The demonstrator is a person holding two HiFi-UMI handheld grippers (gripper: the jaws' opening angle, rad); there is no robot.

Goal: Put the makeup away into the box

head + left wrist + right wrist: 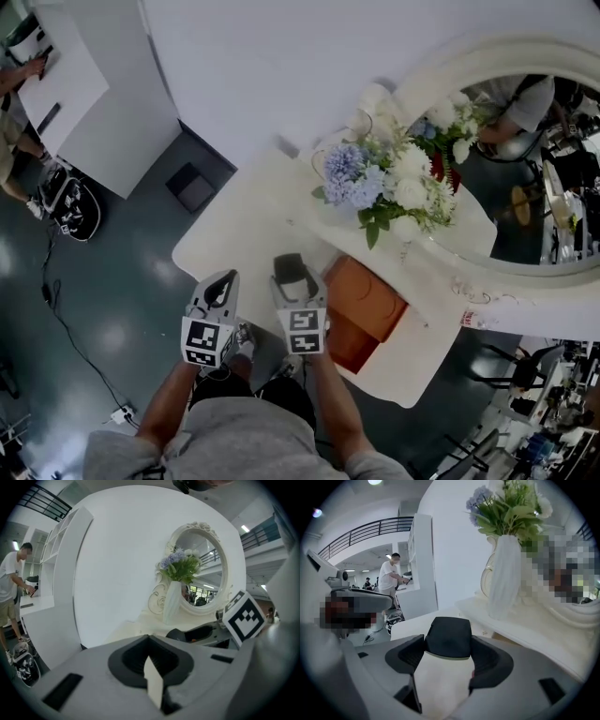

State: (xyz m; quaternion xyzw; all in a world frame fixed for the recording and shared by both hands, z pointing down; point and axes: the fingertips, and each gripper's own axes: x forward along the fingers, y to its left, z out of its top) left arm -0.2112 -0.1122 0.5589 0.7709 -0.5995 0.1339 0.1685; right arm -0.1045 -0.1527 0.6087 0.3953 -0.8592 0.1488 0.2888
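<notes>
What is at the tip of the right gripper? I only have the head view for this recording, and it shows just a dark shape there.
Observer: In its own view the right gripper has its jaws clamped on a black item, block-shaped.
Operator: Is the left gripper carrying anything?
Observer: Its view shows the jaws together, with only a pale sliver between them; I can't tell what that is.
Operator: What holds the flowers?
Observer: A tall white vase, standing upright on a pale ledge.
</notes>
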